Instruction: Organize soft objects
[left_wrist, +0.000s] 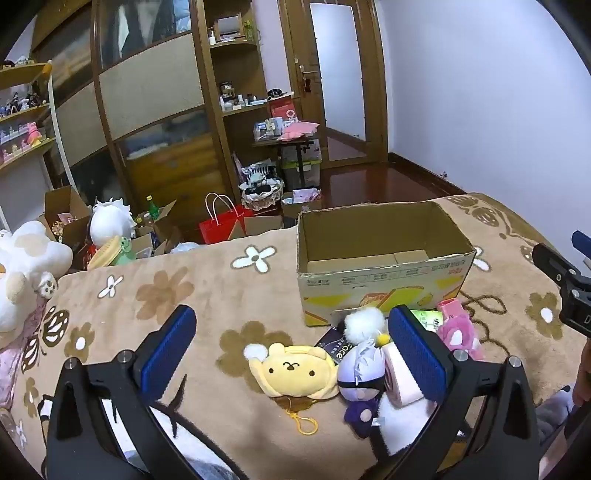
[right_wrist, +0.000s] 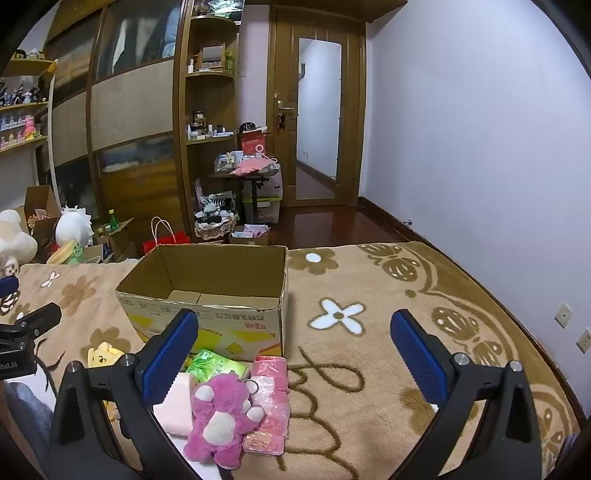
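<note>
Both my left gripper (left_wrist: 291, 350) and right gripper (right_wrist: 291, 350) hover with jaws released over plush toys beside the cardboard box (right_wrist: 207, 295).

Open-topped cardboard box (right_wrist: 207, 291) clear of contents apart from its folded bottom flaps, with bare blanket (right_wrist: 369, 369) to its right, but crowded just in front by pink bear (right_wrist: 221, 417), green packet (right_wrist: 216, 365), pink packets (right_wrist: 271, 398) and yellow plush (left_wrist: 295, 373).
</note>
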